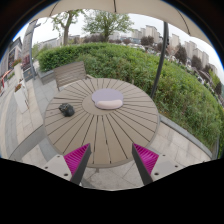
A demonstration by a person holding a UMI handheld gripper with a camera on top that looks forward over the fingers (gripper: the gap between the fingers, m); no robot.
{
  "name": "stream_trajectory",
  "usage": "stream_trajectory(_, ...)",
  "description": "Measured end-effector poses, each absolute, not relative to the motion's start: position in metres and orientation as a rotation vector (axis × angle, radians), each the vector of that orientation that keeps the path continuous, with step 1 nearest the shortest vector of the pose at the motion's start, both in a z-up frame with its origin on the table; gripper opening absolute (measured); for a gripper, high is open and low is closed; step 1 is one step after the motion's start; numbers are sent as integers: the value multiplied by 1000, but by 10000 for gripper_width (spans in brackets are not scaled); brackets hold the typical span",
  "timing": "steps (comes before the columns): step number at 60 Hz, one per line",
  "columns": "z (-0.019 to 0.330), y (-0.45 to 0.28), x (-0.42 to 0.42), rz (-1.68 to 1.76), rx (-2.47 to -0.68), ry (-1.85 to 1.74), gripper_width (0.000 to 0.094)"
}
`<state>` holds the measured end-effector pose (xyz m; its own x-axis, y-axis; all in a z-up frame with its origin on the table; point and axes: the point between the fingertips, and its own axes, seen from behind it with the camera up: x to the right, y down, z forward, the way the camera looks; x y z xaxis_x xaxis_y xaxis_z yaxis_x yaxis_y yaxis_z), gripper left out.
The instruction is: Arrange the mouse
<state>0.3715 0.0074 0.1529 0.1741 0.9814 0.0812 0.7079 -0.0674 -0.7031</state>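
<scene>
Gripper [110, 158] open above table [100, 125]; distant dark mouse [66, 109] indistinct

Soft, even daylight under a pale overcast sky [120, 22] – no hard shadows or glare on the slatted round table [100, 120] – while the wide lens bows the hedge [150, 65] and distant buildings [185, 45], the rim slightly soft.

Round slatted table [100, 125] — chair [70, 72] beyond, hedge [150, 65], perhaps buildings [150, 35].
</scene>
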Motion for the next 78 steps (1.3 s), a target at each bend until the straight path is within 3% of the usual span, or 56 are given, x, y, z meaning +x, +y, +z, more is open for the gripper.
stream_trajectory(41, 119, -205, 240, 717, -1758, -1622, 856)
stream_trajectory(51, 101, -221, 190, 760, -1716, -1558, 857)
stream_trajectory(78, 10, -196, 74, 679, -1747, -1545, 855)
